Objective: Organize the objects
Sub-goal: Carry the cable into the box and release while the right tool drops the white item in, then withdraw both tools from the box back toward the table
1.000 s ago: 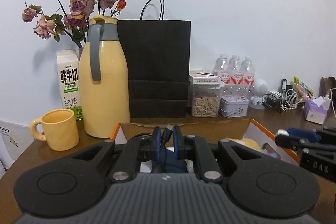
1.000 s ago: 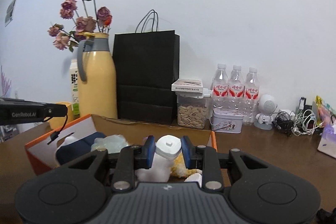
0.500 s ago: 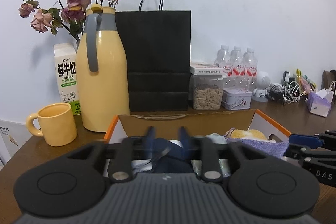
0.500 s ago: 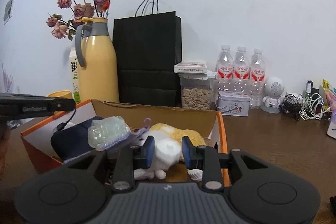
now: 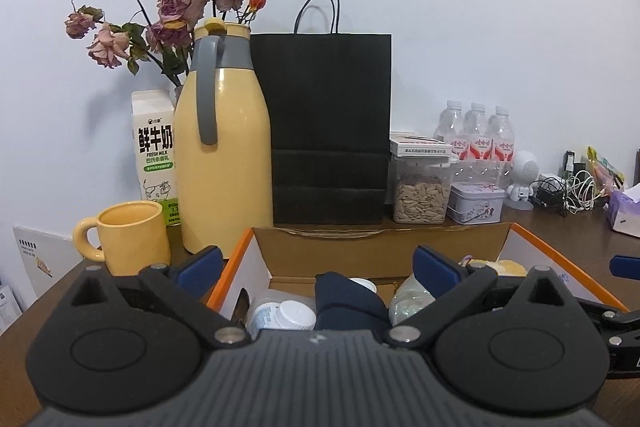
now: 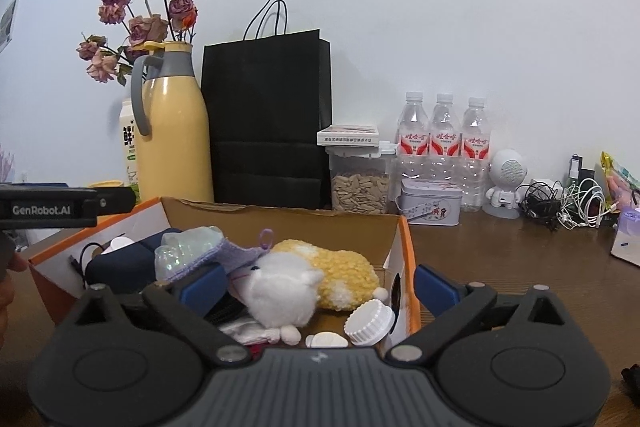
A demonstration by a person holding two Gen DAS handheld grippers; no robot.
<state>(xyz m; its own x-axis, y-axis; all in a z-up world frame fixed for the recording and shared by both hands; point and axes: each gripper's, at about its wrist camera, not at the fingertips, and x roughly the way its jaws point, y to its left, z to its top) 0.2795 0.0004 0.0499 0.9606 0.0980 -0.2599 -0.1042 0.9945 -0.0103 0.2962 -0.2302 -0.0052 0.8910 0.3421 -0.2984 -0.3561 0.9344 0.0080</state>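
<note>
An open orange-edged cardboard box (image 5: 380,255) (image 6: 404,243) sits on the brown table and holds several objects. In the left wrist view I see a dark blue pouch (image 5: 344,301) and a white bottle (image 5: 286,315) in it. In the right wrist view I see a yellow-and-white plush toy (image 6: 320,275), a white-capped bottle (image 6: 370,323), a purple knit piece (image 6: 224,251) and the dark pouch (image 6: 120,265). My left gripper (image 5: 318,265) is open and empty over the box's left part. My right gripper (image 6: 318,285) is open and empty over its right part.
Along the wall stand a yellow jug (image 5: 220,155), milk carton (image 5: 154,155), dried roses (image 5: 168,7), black paper bag (image 5: 330,131), seed jar (image 5: 420,187), tin (image 5: 476,203), water bottles (image 6: 444,147) and cables (image 6: 568,199). A yellow mug (image 5: 128,237) sits left of the box.
Both grippers have opened. The left one let go of the cable and the right one let go of the white bottle, which now lies in the box. Both pulled back slightly.
</note>
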